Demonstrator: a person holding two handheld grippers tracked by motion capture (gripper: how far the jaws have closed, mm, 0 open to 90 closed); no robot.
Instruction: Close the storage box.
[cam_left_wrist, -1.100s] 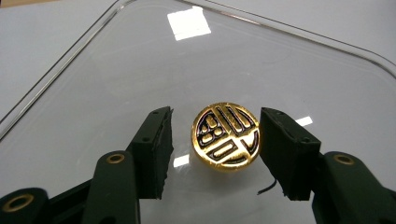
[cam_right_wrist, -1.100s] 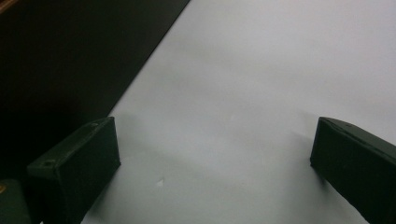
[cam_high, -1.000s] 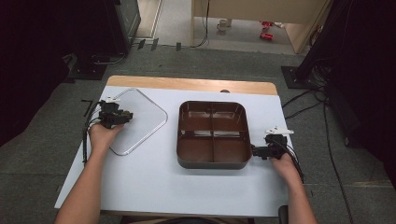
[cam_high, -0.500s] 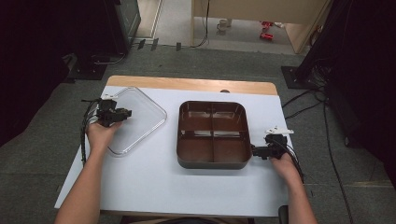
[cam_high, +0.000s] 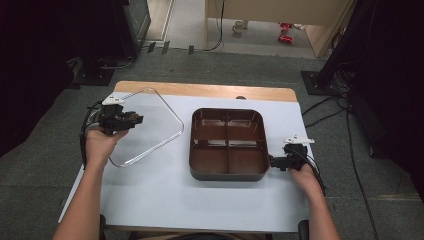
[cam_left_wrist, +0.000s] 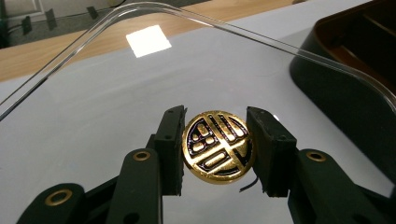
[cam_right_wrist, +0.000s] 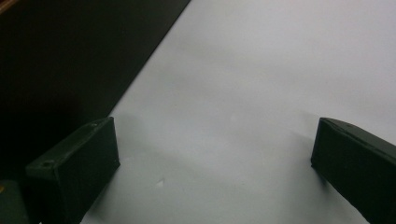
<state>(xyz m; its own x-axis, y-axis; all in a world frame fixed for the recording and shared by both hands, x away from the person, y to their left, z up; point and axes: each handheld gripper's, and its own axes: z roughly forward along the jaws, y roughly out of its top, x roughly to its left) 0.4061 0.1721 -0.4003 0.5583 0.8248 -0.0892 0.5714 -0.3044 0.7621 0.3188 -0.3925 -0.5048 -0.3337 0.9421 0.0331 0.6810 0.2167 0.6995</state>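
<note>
A clear plastic lid (cam_high: 150, 125) with rounded corners hangs tilted above the left part of the white table. On it sits a round gold and black knob (cam_left_wrist: 217, 144), and my left gripper (cam_left_wrist: 217, 154) is shut on that knob from both sides. In the high view my left gripper (cam_high: 131, 119) sits over the lid's left part. A dark brown tray (cam_high: 227, 172) with several compartments rests at the table's middle. My right gripper (cam_high: 274, 162) lies on the table against the tray's right front corner. Its jaws stand wide open (cam_right_wrist: 215, 154) with only bare table between them.
The tray's dark wall (cam_left_wrist: 345, 88) stands just right of the lifted lid, and also at the left in the right gripper view (cam_right_wrist: 60, 60). A wooden strip (cam_high: 200, 90) runs along the table's far edge. Cables trail from both grippers.
The lid has come up off the table with my left gripper and now hangs tilted. The right gripper has kept its place by the tray.
</note>
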